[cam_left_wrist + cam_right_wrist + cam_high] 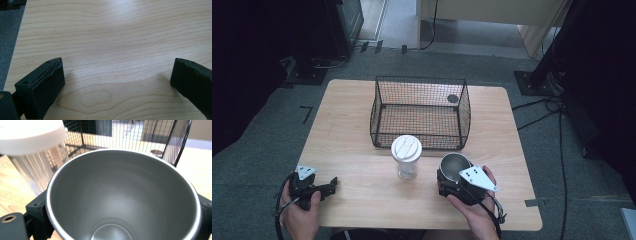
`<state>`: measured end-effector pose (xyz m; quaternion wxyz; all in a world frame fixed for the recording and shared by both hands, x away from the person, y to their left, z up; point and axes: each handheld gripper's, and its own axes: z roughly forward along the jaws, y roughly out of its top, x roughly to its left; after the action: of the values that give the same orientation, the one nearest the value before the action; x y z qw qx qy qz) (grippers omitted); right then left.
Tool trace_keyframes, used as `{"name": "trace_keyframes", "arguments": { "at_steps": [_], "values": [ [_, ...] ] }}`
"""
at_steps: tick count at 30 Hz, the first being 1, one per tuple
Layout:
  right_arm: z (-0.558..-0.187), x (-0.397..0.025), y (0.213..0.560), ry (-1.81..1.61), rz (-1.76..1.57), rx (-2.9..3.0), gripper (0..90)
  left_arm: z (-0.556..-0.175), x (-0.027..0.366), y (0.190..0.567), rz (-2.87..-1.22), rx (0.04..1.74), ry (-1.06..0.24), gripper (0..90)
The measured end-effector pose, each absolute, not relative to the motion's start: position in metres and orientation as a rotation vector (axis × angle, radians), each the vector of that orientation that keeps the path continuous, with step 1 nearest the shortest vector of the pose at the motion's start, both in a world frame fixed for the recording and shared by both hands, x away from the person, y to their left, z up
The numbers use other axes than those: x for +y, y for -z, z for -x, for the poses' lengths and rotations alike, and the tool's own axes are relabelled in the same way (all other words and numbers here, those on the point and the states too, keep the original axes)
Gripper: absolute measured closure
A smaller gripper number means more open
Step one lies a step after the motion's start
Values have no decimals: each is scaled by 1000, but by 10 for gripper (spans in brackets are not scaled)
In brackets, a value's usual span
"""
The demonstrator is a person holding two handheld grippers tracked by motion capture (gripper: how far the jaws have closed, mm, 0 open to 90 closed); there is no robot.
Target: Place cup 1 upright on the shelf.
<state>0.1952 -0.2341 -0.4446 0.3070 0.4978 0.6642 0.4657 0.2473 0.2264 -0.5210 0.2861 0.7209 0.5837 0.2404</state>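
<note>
Right gripper (451,181): your jaws are clamped on either side of the steel cup (454,166), which stands open-mouthed and looks empty in the right gripper view (122,200).
Left gripper (323,186): your jaws stand wide apart over bare wood, holding nothing, near the table's front left corner.
Cup's place: near the front edge, right of centre, just beside the clear tumbler (406,156) with the white lid, and in front of the wire basket (420,112).
Risk: the tumbler stands close on the cup's left; swing that way as you lift and you will likely knock it over.
Risk: the cup's wall is smooth and tapered, so a loose grip could let it slip or tilt.
Risk: carry it low and it may catch the basket's front rim.
Surface: pale wood table (362,140), lightly glossy.
Room: grey carpet, black stands, trailing cables.
</note>
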Motion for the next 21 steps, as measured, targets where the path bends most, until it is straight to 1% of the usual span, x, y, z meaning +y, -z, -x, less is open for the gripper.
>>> {"name": "trace_keyframes", "arguments": {
  "at_steps": [12,21],
  "values": [
    [-202,-231,435,-1317,-1116,1574,69,-247,226,521,-1924,1561,-643,0],
    [-210,-227,414,-1431,-1051,1463,67,-247,226,521,-1924,1561,-642,0]
  ]
}}
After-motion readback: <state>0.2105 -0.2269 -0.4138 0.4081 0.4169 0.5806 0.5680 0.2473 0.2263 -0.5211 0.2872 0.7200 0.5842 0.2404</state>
